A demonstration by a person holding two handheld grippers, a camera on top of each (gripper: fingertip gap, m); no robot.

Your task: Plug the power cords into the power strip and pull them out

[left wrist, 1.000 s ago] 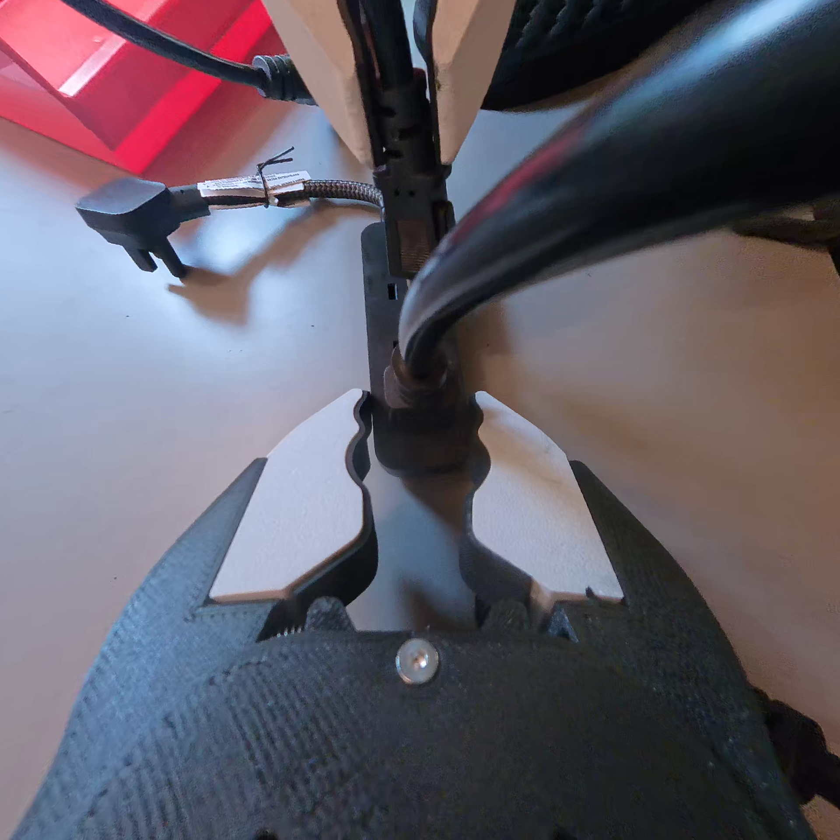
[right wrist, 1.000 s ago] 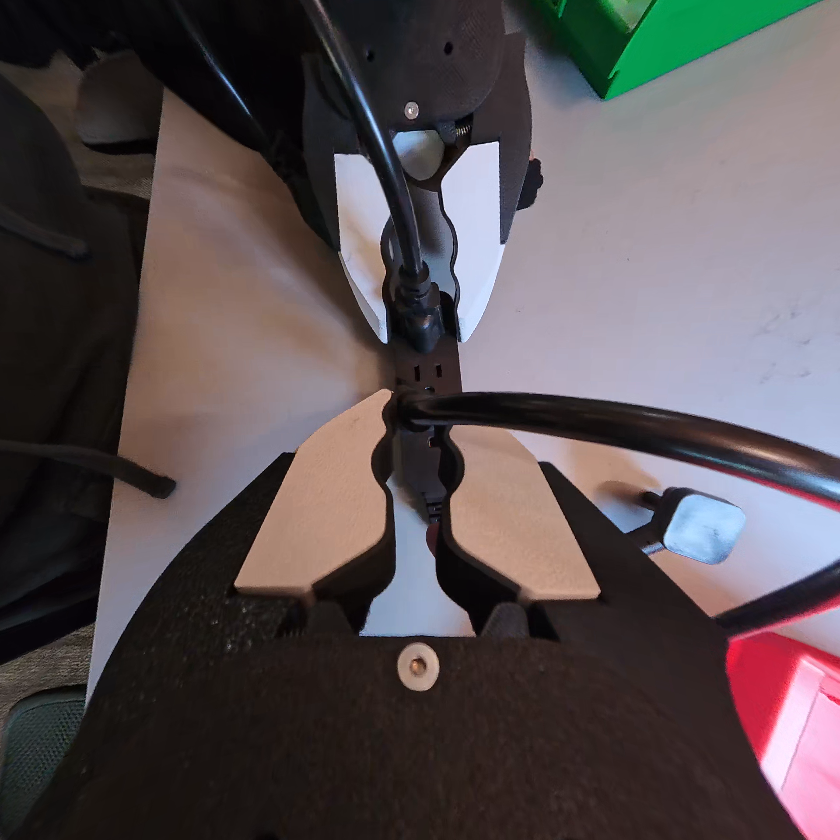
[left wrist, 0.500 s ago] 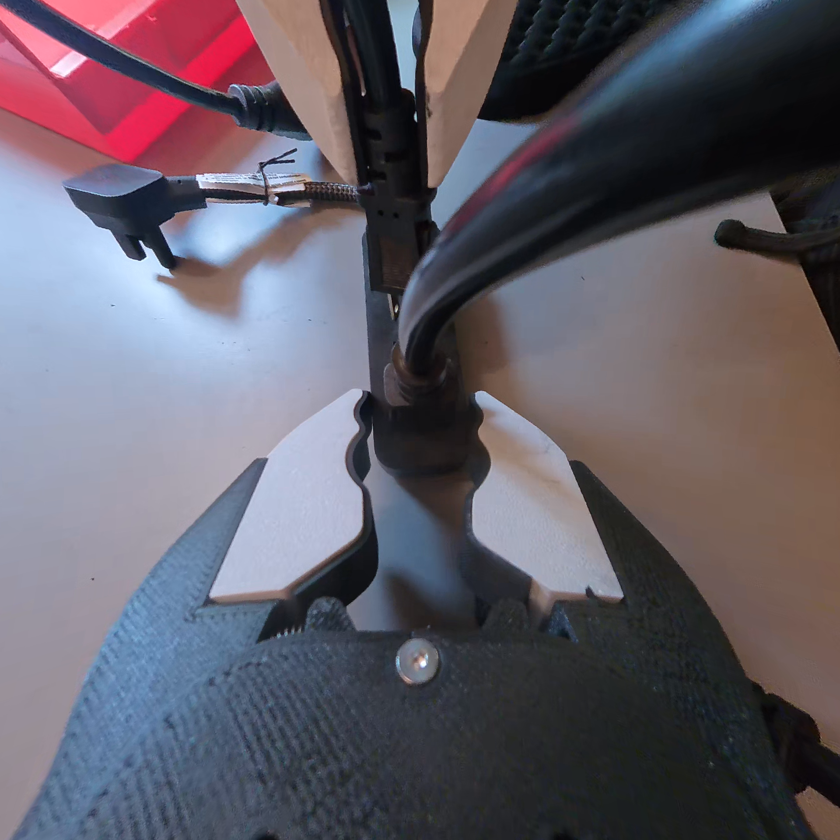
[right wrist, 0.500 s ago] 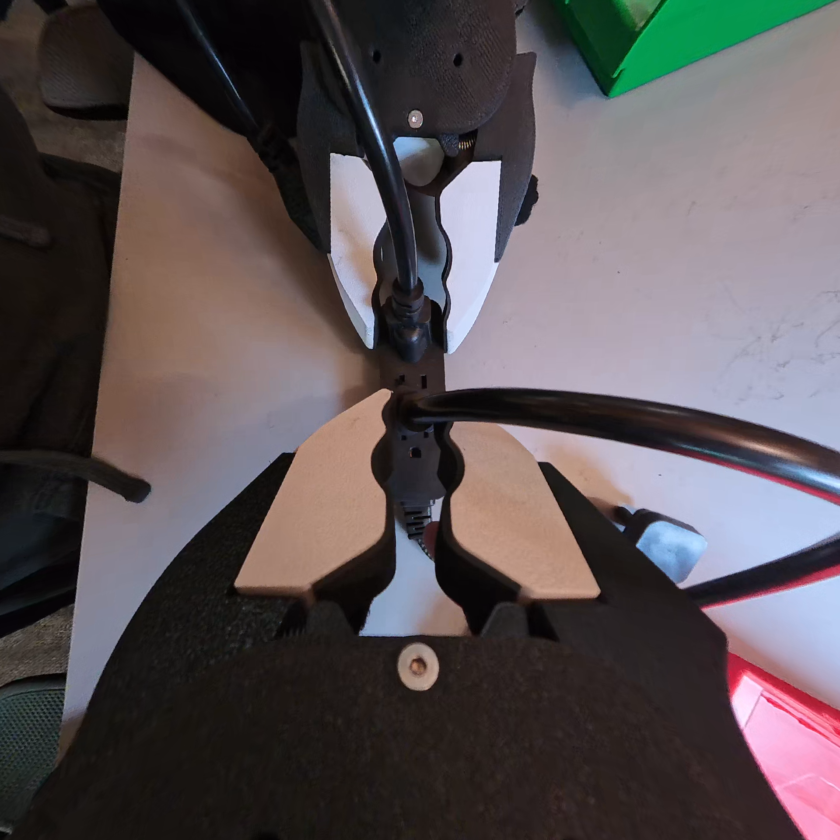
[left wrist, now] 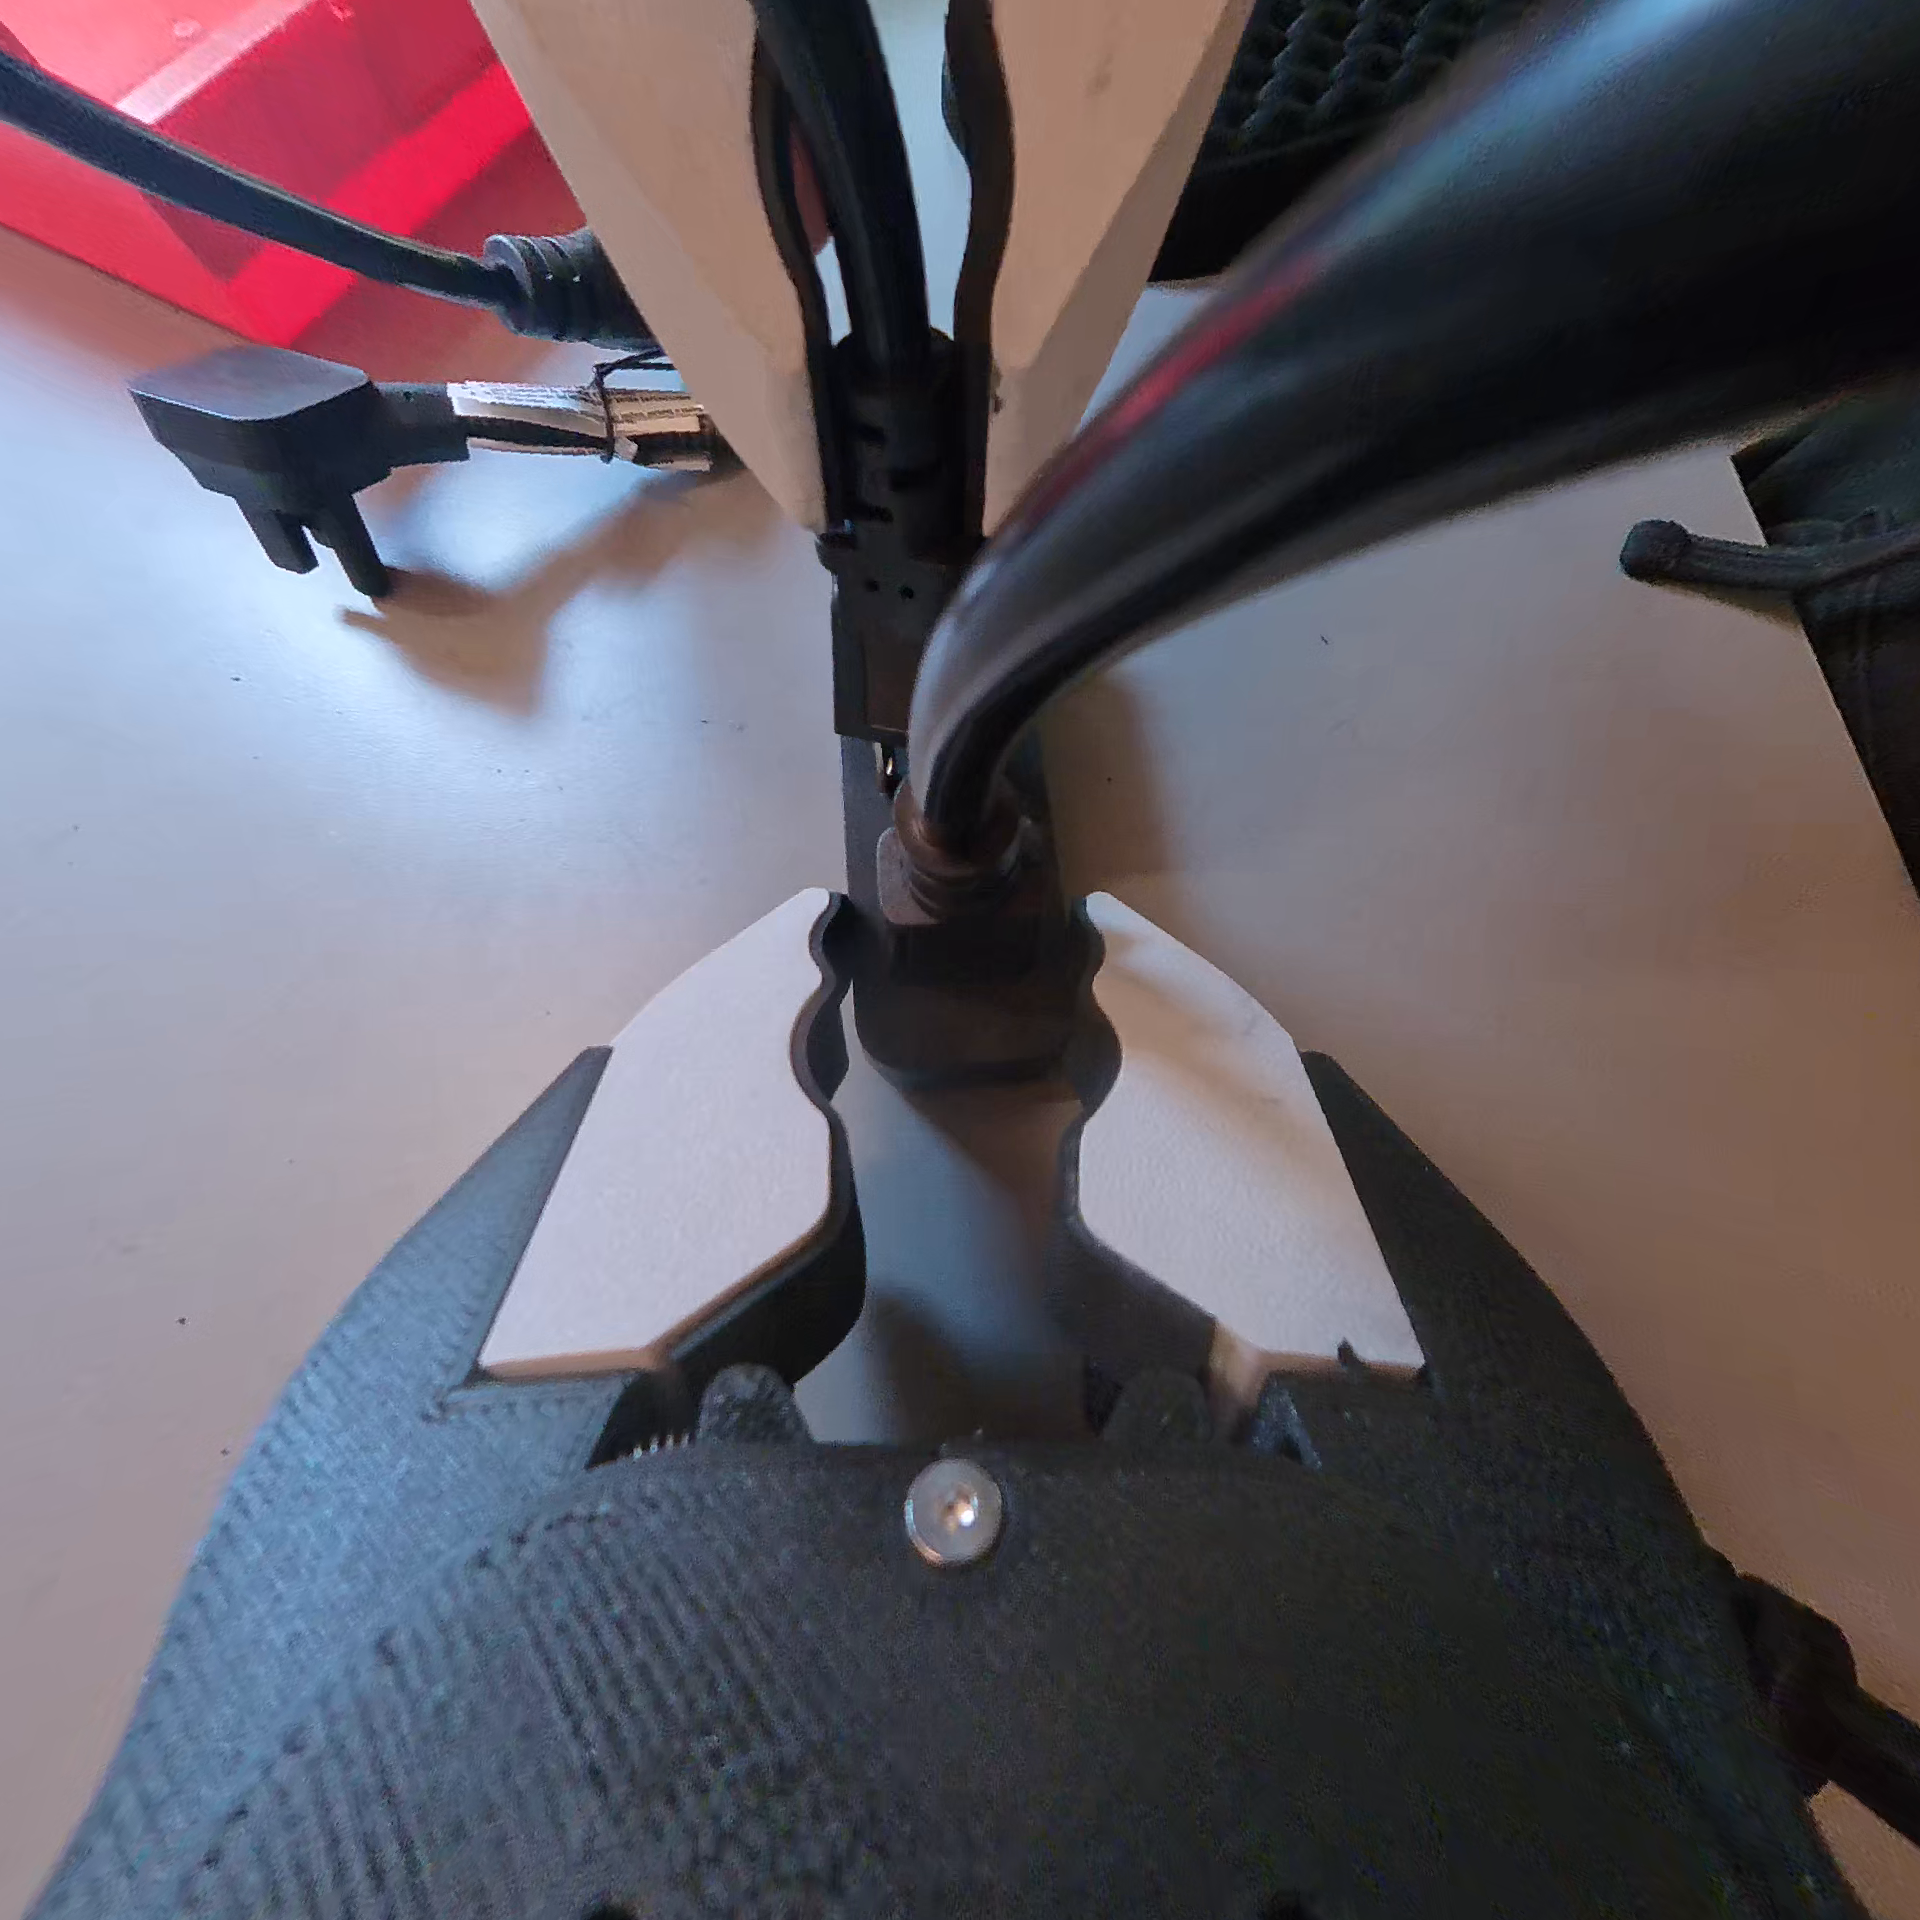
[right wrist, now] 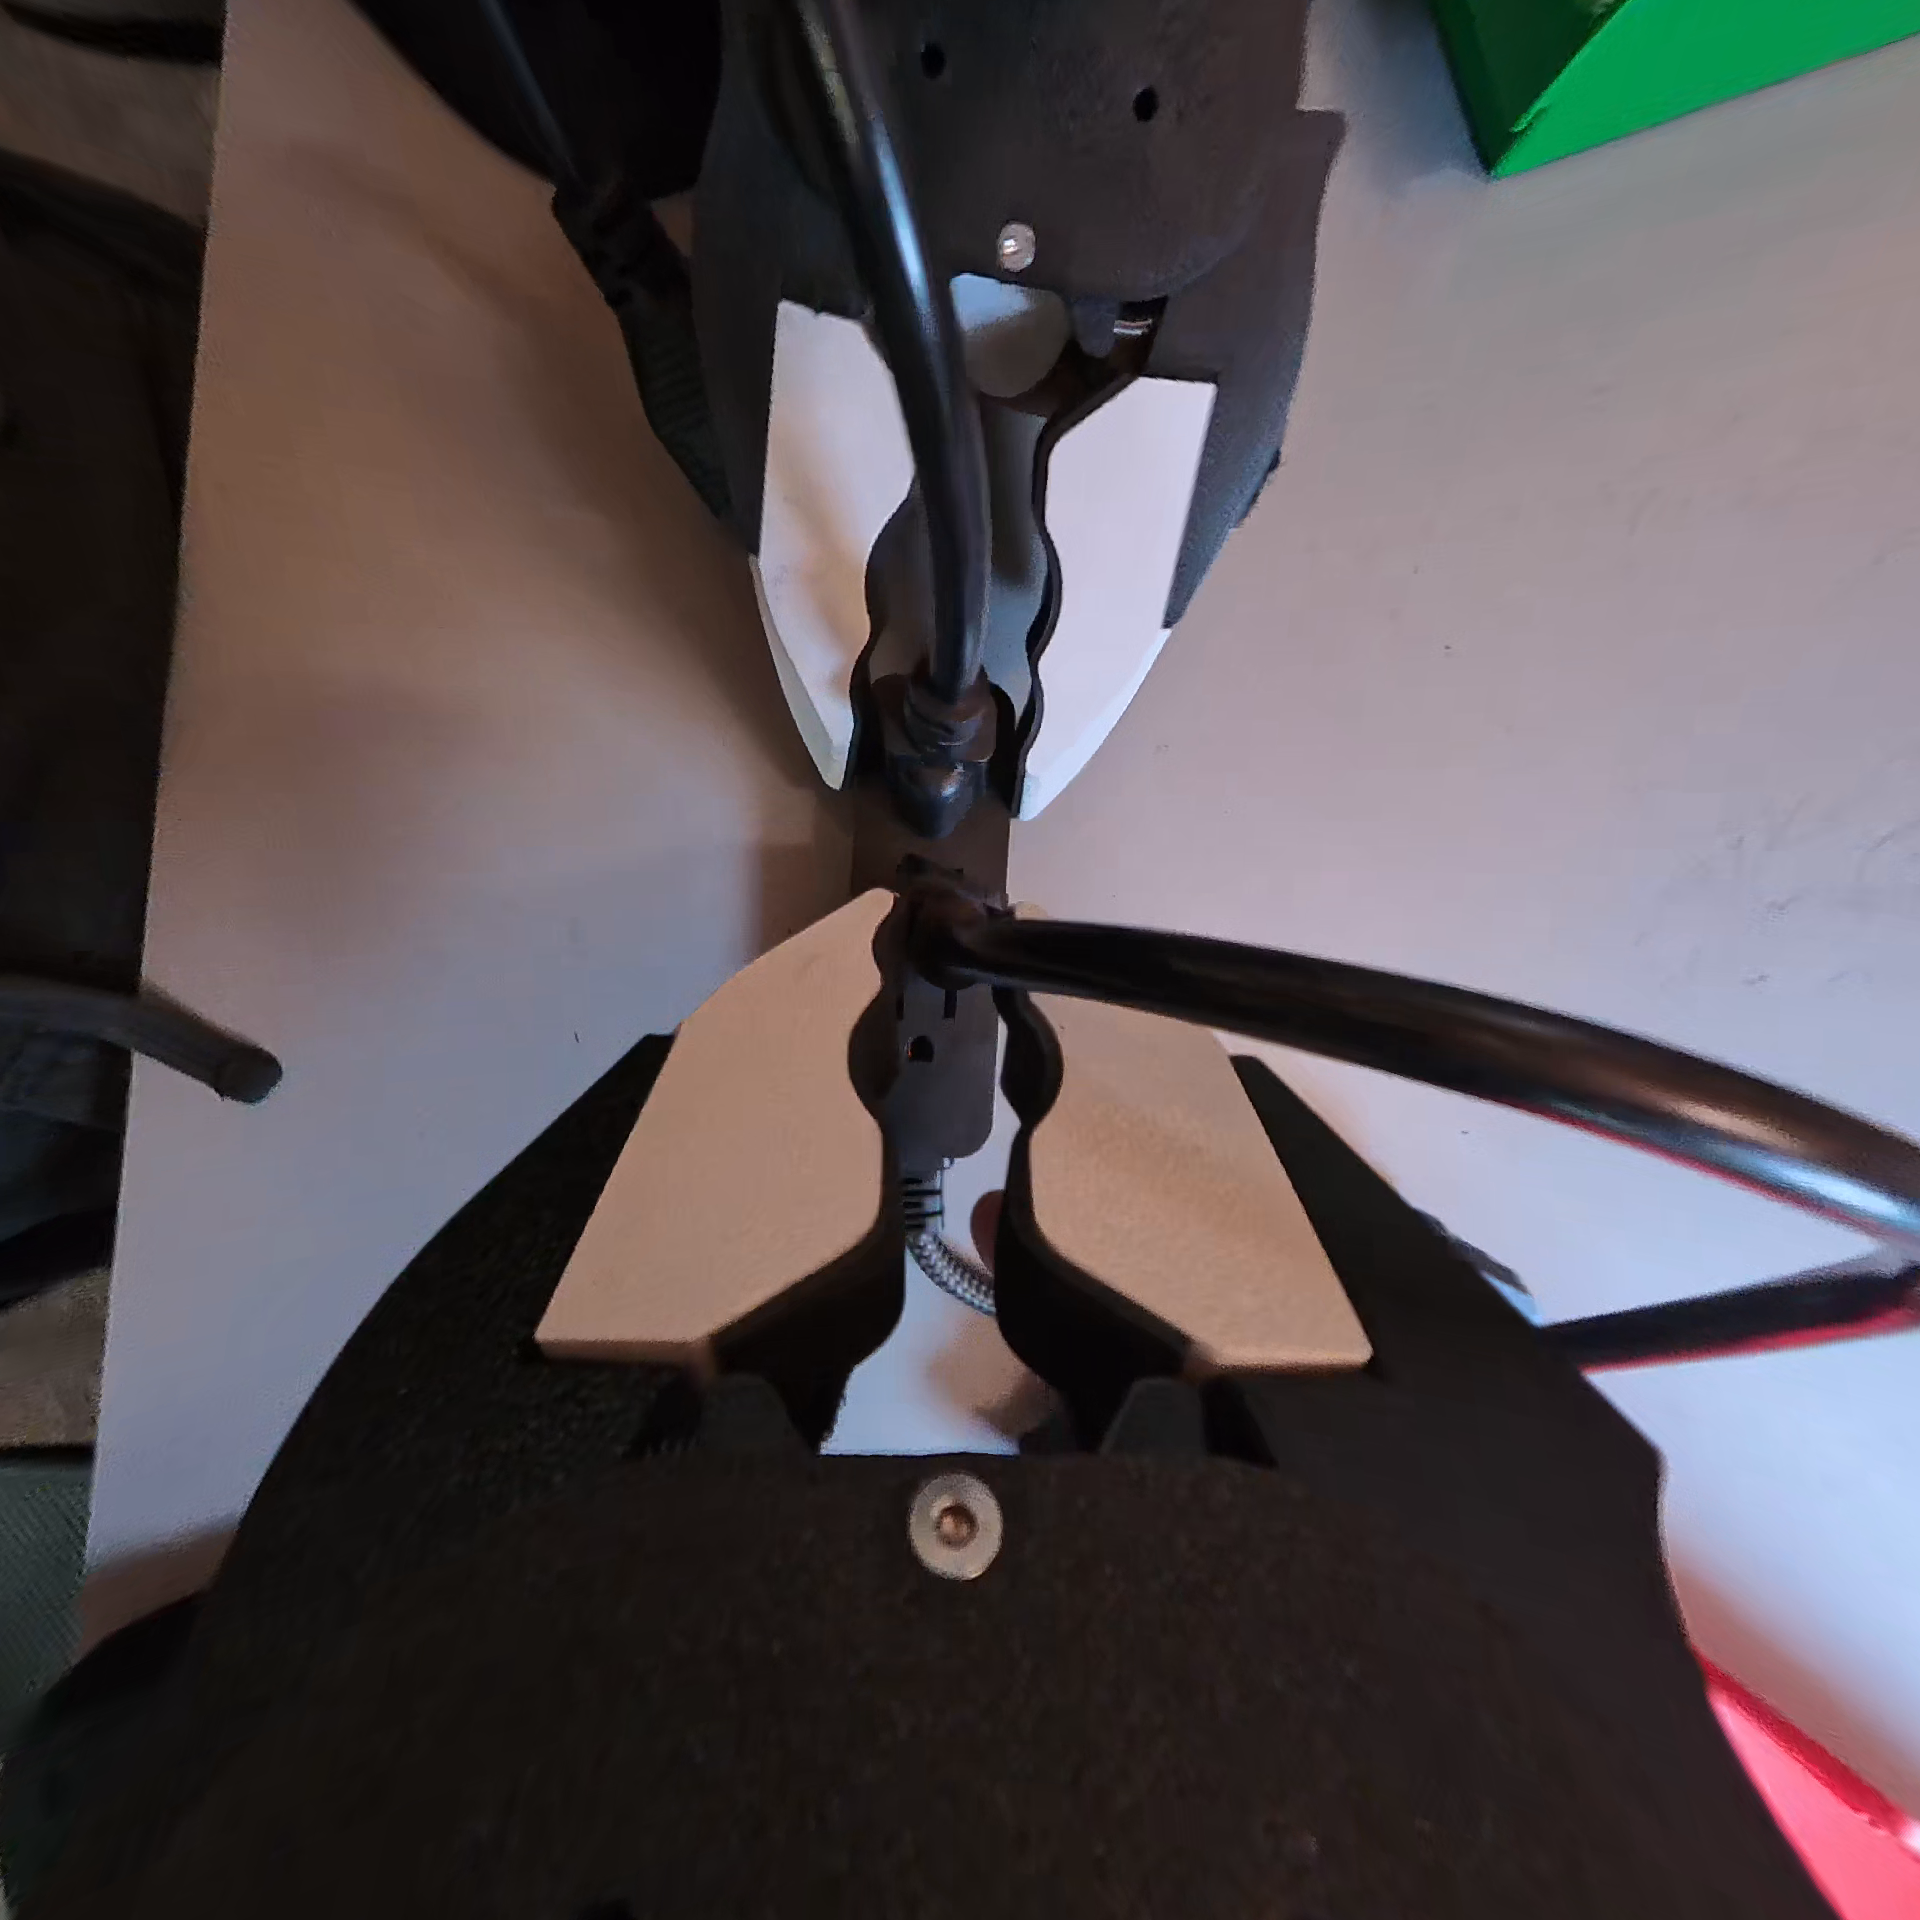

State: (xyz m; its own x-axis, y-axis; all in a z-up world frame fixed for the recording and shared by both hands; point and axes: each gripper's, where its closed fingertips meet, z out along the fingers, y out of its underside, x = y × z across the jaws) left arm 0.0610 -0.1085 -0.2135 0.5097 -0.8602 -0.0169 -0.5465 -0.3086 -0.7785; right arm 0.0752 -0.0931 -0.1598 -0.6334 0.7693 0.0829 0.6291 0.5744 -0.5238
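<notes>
A black power strip [right wrist: 940, 1070] lies on the white table between both grippers. My left gripper [left wrist: 961, 914] is shut on a black plug [left wrist: 956, 997] seated at the strip's near end [left wrist: 862, 790]; its thick black cord [left wrist: 1351, 364] arches up to the right. My right gripper [right wrist: 945, 914] is shut around the strip's other end, where the braided cord [right wrist: 951, 1268] leaves it. A second plug's black cord [right wrist: 1455, 1029] starts at its fingertips and curves right. The left gripper [right wrist: 935, 790] faces me in the right wrist view; the right gripper [left wrist: 902, 514] faces me in the left wrist view.
A loose black plug [left wrist: 260, 426] on a braided, tagged cord lies on the table left of the strip. A red bin [left wrist: 260, 135] stands behind it, and a green bin [right wrist: 1662, 83] at the far right. The table edge [right wrist: 177, 727] runs along dark clothing.
The two grippers have drawn closer together along the strip. The right gripper has come lower over it, and the loose plug has left its view. Both grips are unchanged.
</notes>
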